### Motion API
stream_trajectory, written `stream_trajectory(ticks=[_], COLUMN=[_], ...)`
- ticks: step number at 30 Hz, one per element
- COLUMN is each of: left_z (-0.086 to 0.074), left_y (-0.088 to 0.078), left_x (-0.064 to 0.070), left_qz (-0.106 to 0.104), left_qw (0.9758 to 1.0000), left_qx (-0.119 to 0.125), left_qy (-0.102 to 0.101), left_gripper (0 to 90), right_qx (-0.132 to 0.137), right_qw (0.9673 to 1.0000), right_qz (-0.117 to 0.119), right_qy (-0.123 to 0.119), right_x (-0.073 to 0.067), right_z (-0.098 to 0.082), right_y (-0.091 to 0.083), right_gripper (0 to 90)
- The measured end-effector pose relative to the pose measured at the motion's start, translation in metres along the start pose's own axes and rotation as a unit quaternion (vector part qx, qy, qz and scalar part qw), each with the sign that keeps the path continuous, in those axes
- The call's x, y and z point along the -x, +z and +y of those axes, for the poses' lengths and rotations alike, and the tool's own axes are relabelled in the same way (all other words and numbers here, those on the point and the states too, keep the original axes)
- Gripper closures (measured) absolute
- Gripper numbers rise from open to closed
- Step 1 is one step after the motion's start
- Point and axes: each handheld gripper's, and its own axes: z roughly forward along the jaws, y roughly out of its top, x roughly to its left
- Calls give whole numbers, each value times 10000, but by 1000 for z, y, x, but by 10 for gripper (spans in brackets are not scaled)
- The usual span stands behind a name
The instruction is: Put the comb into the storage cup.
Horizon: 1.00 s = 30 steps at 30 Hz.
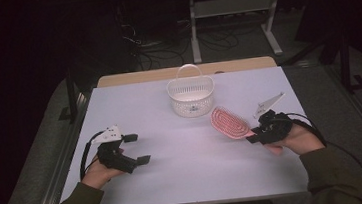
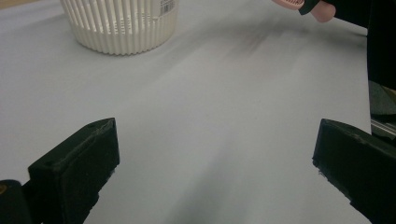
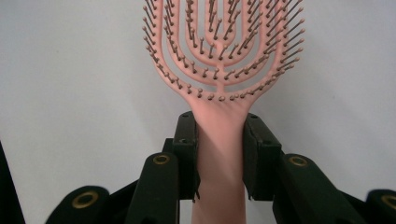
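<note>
While clamped: pink hairbrush (image 3: 219,70), right gripper (image 3: 219,140).

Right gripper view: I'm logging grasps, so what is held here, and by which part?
The right gripper clamps the pink plastic vented hairbrush by its handle, just below the bristled head. The left gripper holds nothing.

Hairbrush (image 3: 219,70): head cut off by top edge in right gripper view; handle end hidden between jaws. Basket (image 2: 122,23): upper part cropped in left gripper view; label print too small to read.
</note>
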Motion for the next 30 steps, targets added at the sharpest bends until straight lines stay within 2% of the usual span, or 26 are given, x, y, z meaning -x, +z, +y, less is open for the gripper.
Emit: stream_trajectory(ticks=[5, 15, 20, 30], left_z=[1, 6, 11, 28], left_y=[0, 0, 1, 8], left_x=[0, 1, 2, 2], left_qz=[-18, -70, -153, -155], left_qw=[10000, 9999, 9996, 9997], left_qx=[13, 106, 207, 185], left_qy=[13, -17, -85, -73], left_gripper=[14, 9, 0, 0], right_qx=[210, 434, 532, 719], right_qw=[9998, 9989, 9985, 9972], right_qz=[54, 102, 52, 30], right_qy=[-12, -125, -149, -209], right_x=[-1, -6, -8, -12], right_z=[5, 18, 24, 36], right_y=[2, 9, 13, 16], right_gripper=[684, 684, 685, 684])
